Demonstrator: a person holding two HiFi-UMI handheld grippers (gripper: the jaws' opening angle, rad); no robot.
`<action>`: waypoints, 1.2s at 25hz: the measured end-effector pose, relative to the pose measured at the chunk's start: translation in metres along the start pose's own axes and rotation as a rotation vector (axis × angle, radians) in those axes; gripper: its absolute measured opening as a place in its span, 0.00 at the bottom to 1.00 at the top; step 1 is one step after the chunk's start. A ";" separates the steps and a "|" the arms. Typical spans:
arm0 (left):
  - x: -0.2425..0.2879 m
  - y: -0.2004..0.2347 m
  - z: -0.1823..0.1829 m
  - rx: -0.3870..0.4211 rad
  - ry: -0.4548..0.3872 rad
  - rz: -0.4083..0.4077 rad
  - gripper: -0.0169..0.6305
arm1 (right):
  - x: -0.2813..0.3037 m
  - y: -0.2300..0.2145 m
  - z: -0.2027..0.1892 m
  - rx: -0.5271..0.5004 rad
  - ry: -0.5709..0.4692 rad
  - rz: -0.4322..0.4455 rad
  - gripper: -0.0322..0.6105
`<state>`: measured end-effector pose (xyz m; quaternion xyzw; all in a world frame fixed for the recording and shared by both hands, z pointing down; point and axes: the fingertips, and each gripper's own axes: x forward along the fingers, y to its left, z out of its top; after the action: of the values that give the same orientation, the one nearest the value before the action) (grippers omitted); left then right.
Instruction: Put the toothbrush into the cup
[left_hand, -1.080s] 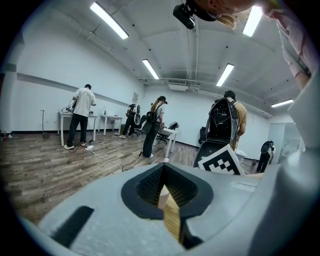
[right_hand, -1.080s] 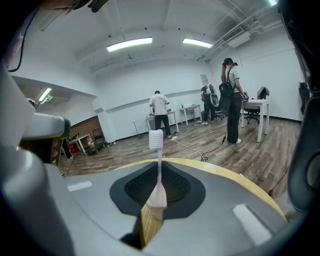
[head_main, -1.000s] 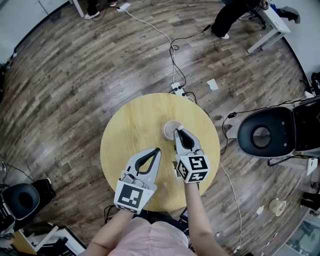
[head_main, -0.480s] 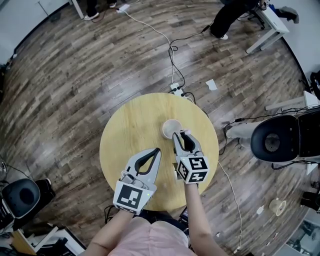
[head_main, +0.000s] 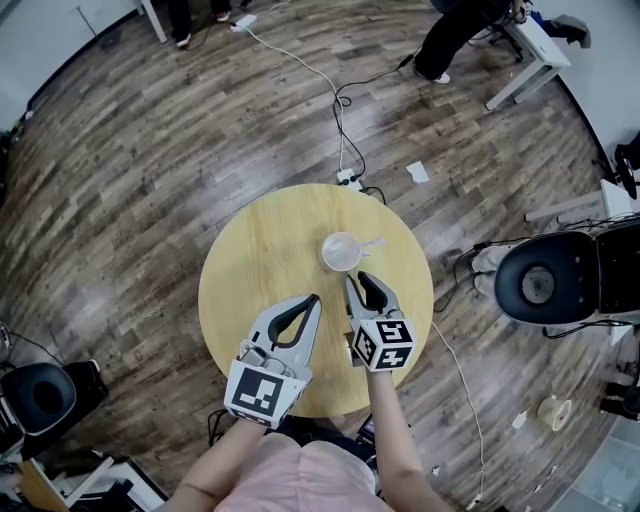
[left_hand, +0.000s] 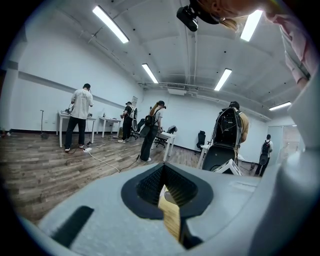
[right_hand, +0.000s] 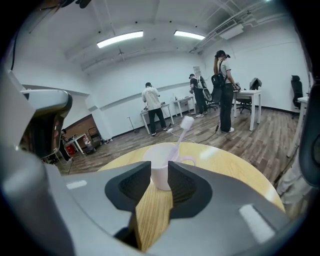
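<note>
A white cup (head_main: 341, 251) stands upright on the round wooden table (head_main: 260, 250), right of its middle. A pale toothbrush (head_main: 372, 242) stands in the cup, its head leaning out over the rim to the right. My right gripper (head_main: 357, 279) sits just short of the cup, open by a small gap, holding nothing. In the right gripper view the cup (right_hand: 159, 157) and toothbrush (right_hand: 183, 130) lie straight beyond the right gripper (right_hand: 159, 172). My left gripper (head_main: 312, 300) hovers over the table's near part, shut and empty. The left gripper (left_hand: 163, 175) shows only table between its jaws.
A power strip (head_main: 352, 179) with cables lies on the floor past the table's far edge, a scrap of paper (head_main: 416, 172) beside it. A black round machine (head_main: 540, 280) stands close on the right. People stand at desks (right_hand: 150, 107) far off.
My right gripper has pulled back from the cup toward me and let go of the toothbrush, which now stands in the cup. The left gripper has stayed put.
</note>
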<state>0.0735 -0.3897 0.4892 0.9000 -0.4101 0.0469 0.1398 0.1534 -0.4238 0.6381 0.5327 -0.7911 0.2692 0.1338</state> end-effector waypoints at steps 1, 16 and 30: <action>-0.001 -0.001 0.001 0.004 -0.003 -0.001 0.02 | -0.003 0.002 0.003 -0.002 -0.010 0.002 0.22; -0.053 -0.033 0.032 0.057 -0.049 0.010 0.02 | -0.106 0.070 0.121 -0.173 -0.375 0.062 0.17; -0.125 -0.080 0.090 0.119 -0.259 -0.001 0.02 | -0.219 0.146 0.115 -0.291 -0.473 0.099 0.14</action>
<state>0.0489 -0.2750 0.3612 0.9054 -0.4209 -0.0454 0.0319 0.1158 -0.2784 0.3933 0.5167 -0.8557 0.0270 0.0073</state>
